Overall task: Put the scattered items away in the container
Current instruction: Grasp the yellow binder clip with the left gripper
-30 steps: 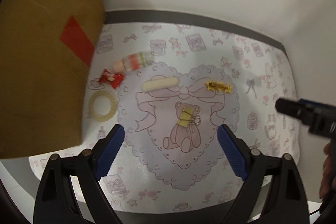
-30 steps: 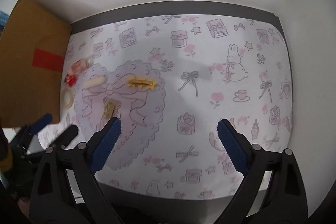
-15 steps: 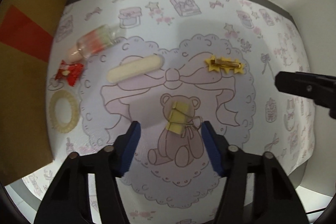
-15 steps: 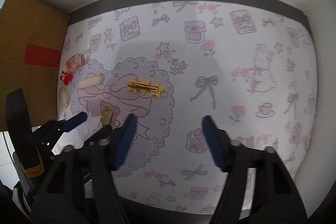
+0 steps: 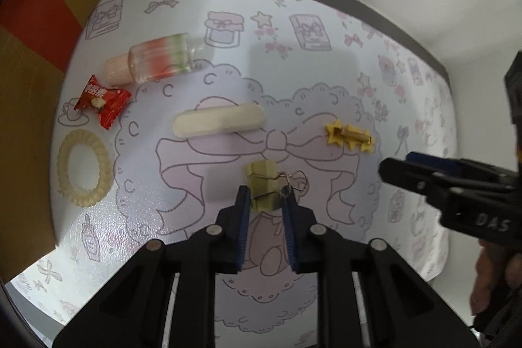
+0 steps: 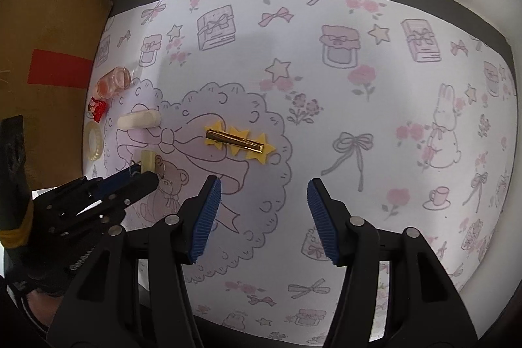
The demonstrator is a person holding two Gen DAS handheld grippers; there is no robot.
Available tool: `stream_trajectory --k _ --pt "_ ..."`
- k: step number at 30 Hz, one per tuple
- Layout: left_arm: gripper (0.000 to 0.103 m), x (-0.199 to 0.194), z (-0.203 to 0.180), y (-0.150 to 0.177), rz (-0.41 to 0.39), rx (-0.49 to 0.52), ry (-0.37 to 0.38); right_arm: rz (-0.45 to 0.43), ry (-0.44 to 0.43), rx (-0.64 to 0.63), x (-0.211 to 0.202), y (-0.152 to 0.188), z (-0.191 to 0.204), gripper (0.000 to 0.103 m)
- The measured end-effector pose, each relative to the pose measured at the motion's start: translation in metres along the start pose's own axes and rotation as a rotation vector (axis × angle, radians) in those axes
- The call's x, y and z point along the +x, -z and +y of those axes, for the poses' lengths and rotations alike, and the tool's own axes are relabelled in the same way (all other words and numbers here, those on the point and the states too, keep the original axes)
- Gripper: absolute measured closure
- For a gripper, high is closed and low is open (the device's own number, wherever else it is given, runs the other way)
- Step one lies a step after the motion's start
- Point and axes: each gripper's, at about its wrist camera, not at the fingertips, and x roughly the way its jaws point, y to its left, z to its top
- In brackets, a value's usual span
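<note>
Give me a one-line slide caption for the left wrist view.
Left gripper closing around pale green binder clip on patterned mat, other items scattered nearby.

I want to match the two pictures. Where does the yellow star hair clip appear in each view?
Left wrist view: the yellow star hair clip lies right of centre, up and right of the left gripper.
Right wrist view: the clip lies left of centre, above the right gripper's left finger.
Shared landmark: the white capsule-shaped stick, left of the clip in both.
</note>
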Motion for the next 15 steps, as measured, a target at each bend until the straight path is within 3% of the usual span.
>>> stream_trajectory --k 15 --pt "0.084 -0.006 0.016 -0.009 -0.008 -0.01 0.017 0.026 0.032 -0.046 0.023 -0.023 0.025 0.045"
